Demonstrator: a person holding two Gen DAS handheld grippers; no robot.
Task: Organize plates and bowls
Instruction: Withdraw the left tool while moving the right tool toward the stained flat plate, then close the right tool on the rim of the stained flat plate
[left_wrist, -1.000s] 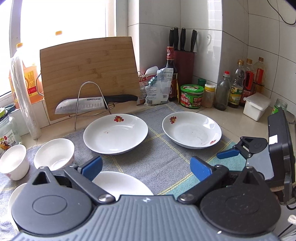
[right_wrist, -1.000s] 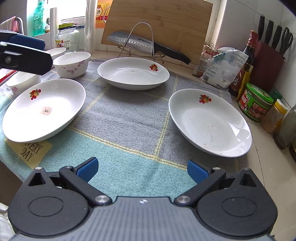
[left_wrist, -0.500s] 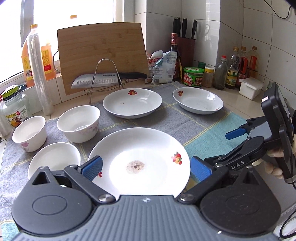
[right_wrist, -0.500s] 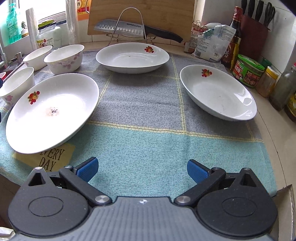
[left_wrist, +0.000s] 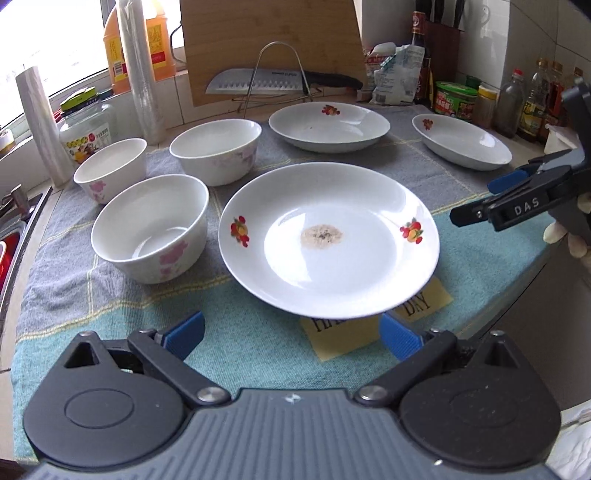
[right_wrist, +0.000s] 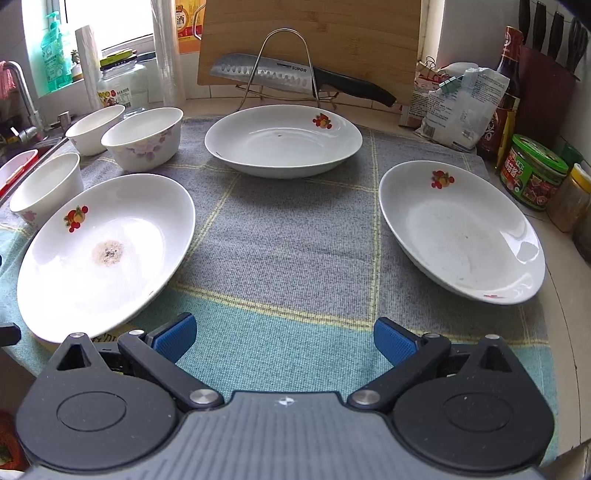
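Knife (right_wrist: 280, 75) on rack, cutting board (right_wrist: 314, 37) behind.

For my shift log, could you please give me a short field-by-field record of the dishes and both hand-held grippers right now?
plates: three, separate, on the checked cloth
stained plate: nearest the left hand-held gripper, crumbly spot at its centre
far plate: before the knife rack
right plate: near the jars
bowls: three, unstacked, left side
left hand-held gripper: open, empty
right hand-held gripper: open, empty

A tiled counter (right_wrist: 561, 266) carries a grey-and-teal cloth (right_wrist: 288, 236) bearing three plates (right_wrist: 284, 138) and three bowls (left_wrist: 149, 227).
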